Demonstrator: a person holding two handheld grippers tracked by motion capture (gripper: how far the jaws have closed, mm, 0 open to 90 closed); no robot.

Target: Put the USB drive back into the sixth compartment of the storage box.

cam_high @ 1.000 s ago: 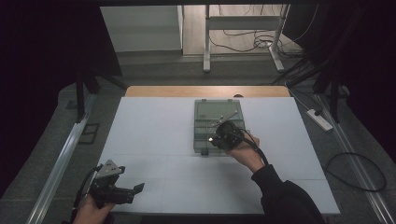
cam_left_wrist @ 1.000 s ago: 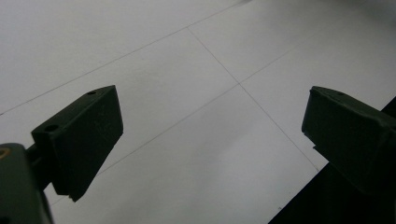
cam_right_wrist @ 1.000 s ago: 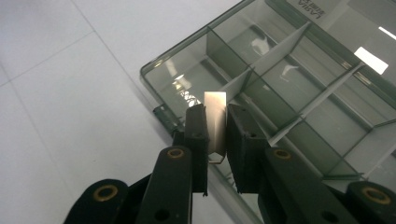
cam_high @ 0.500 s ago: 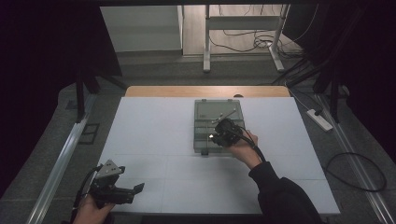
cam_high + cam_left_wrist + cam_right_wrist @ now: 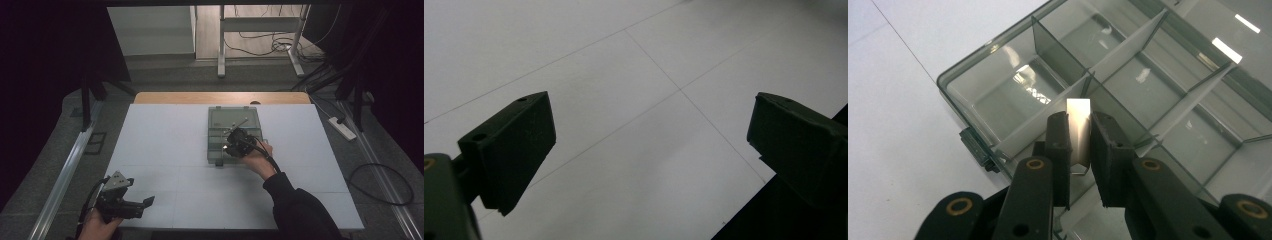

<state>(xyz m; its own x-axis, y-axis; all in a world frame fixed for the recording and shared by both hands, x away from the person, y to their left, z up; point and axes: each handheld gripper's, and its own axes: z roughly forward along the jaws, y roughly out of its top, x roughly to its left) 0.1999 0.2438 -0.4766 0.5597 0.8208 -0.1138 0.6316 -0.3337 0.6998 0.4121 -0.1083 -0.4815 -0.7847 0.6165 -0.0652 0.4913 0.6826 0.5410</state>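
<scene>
— What's the right gripper (image 5: 1079, 145) doing over there?

— Its jaws are nearly together, clamped on a small flat metal plate (image 5: 1078, 125). The plate stands upright between them, pale and shiny, with its top edge poking out above the fingertips. The gripper is over the near part of the clear compartment box (image 5: 233, 133), which sits in the middle of the white table (image 5: 160, 140).

— And the plate, is it inside the box?

— It hangs just above a divider junction, near the corner by the latch (image 5: 977, 149). Whether its lower edge touches the divider, I cannot tell; the jaws hide that.

— What's in the box?

— From the right gripper view, several compartments set apart by translucent dividers (image 5: 1128, 45). The ones I can see look bare, just glare off the plastic. The lid (image 5: 232, 117) lies open flat on the far side, toward the wooden edge of the table.

— And the other one?

— The left gripper (image 5: 145, 202) is down at the near left corner of the table, well apart from the box, held in the person's left hand (image 5: 97, 226). Its jaws are spread wide with nothing between them; in its own view you see only the white surface with thin seam lines (image 5: 654, 55) crossing beneath.

— The right hand (image 5: 257, 159)?

— It's wrapped around the gripper's body at the box's near right edge, the dark sleeve (image 5: 300, 210) coming in from below, the cable (image 5: 267, 155) trailing back along the wrist.
</scene>
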